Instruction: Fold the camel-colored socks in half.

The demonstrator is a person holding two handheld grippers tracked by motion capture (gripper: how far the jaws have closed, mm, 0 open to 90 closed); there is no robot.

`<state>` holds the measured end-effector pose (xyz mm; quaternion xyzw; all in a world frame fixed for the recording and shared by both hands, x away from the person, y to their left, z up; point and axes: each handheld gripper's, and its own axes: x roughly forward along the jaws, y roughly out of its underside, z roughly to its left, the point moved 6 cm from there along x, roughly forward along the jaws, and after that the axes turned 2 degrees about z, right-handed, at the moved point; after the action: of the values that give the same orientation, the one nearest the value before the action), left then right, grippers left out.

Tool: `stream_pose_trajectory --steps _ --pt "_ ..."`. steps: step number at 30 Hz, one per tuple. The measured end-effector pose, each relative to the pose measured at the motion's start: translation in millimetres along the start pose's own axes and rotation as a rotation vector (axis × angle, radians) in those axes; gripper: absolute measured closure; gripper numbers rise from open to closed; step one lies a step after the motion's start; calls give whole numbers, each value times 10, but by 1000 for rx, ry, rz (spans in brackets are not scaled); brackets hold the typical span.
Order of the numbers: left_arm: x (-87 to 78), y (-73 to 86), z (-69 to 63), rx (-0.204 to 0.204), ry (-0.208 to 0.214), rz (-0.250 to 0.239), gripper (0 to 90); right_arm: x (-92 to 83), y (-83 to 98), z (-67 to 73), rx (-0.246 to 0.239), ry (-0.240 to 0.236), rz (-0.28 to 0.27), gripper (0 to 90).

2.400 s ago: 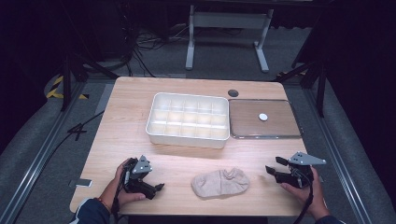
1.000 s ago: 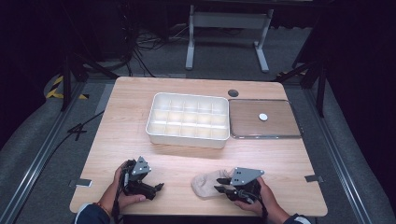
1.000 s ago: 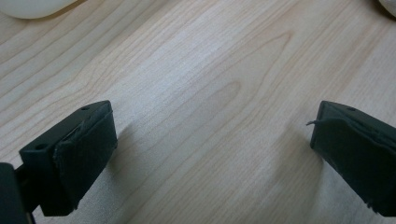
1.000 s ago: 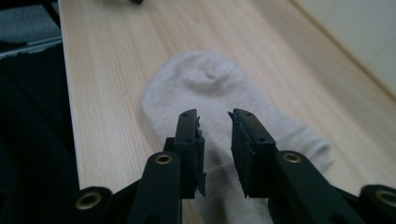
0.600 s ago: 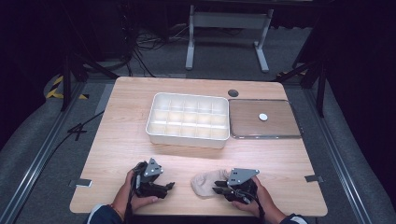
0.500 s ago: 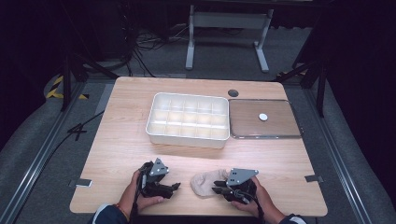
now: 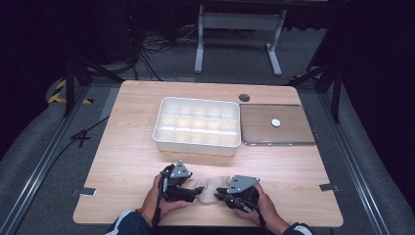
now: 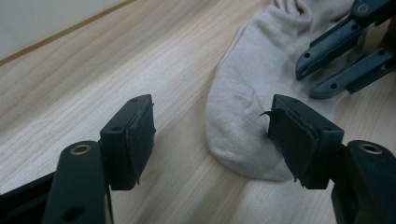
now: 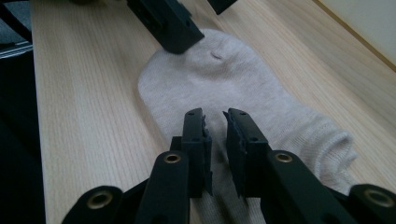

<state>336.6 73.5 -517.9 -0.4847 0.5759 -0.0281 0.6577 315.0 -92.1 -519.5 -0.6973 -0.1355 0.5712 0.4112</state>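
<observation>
A beige ankle sock (image 7: 211,187) lies flat near the table's front edge, between my two grippers. My left gripper (image 7: 195,192) is at the sock's left end and stands open. In the left gripper view its jaws (image 8: 210,140) straddle the rounded end of the sock (image 8: 247,93), the right pad touching the fabric. My right gripper (image 7: 221,195) is over the sock's right part. In the right gripper view its jaws (image 9: 215,123) are nearly together, with the fabric of the sock (image 9: 219,79) in the narrow gap. The right gripper (image 8: 306,81) also appears far off in the left gripper view.
A white tray (image 7: 161,122) with several compartments stands mid-table. To its right lies a flat brown lid (image 7: 293,129) with a small white knob (image 7: 276,122). A dark round hole (image 7: 244,97) sits near the table's far edge. Bare wood flanks both hands.
My right gripper came in from the right edge onto the sock. Then my left gripper slid right until its open jaws reached the sock's left end.
</observation>
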Motion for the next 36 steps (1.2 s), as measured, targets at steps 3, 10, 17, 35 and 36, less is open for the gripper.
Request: stream_pose_trajectory --steps 3,10,17,35,36 --pt "43 9 -28 51 -57 30 299 12 -10 4 3 -3 0 780" --pt "47 0 -70 60 -62 46 348 17 -13 3 -9 5 -3 780" --pt "9 -8 -114 57 -7 69 634 19 -22 14 -22 5 5 786" --pt "-214 -115 -181 45 60 -39 811 114 -146 -14 -25 6 55 827" --pt "-224 -139 -196 49 68 -52 812 119 -151 -14 -19 3 58 828"
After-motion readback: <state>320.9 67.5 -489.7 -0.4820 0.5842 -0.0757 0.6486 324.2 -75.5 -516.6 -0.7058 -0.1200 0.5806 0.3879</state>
